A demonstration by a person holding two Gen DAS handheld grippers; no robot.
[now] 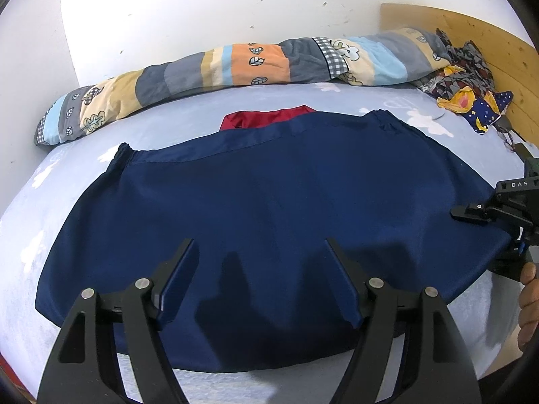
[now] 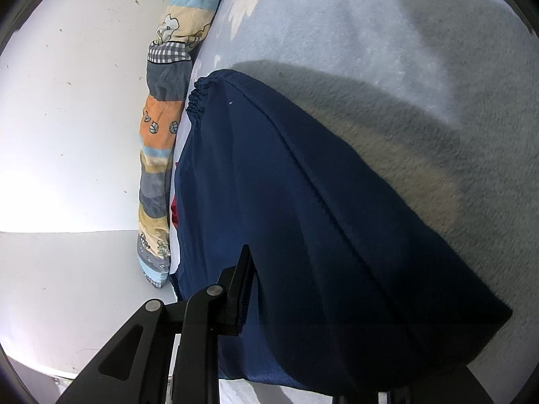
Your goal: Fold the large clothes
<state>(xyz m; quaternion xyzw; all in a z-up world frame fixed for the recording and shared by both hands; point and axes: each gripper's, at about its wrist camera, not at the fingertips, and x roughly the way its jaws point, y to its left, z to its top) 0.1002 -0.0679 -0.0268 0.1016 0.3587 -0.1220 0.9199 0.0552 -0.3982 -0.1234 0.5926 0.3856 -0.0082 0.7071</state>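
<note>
A large navy blue garment (image 1: 269, 208) with an elastic hem lies spread flat on the pale blue bed sheet (image 1: 67, 269). My left gripper (image 1: 262, 269) hovers just over its near part, jaws wide and nothing between them. At the garment's right edge my right gripper (image 1: 471, 213) is held by a person's hand (image 1: 529, 296). In the right wrist view the navy garment (image 2: 320, 202) drapes over one side of the right gripper (image 2: 279, 259). One black finger (image 2: 242, 289) presses against the cloth; the other is hidden beneath it.
A red garment (image 1: 266, 118) peeks out behind the navy one. A rolled patchwork quilt (image 1: 219, 67) runs along the white wall. A heap of patterned clothes (image 1: 471, 80) lies by the wooden headboard (image 1: 478, 30) at the far right.
</note>
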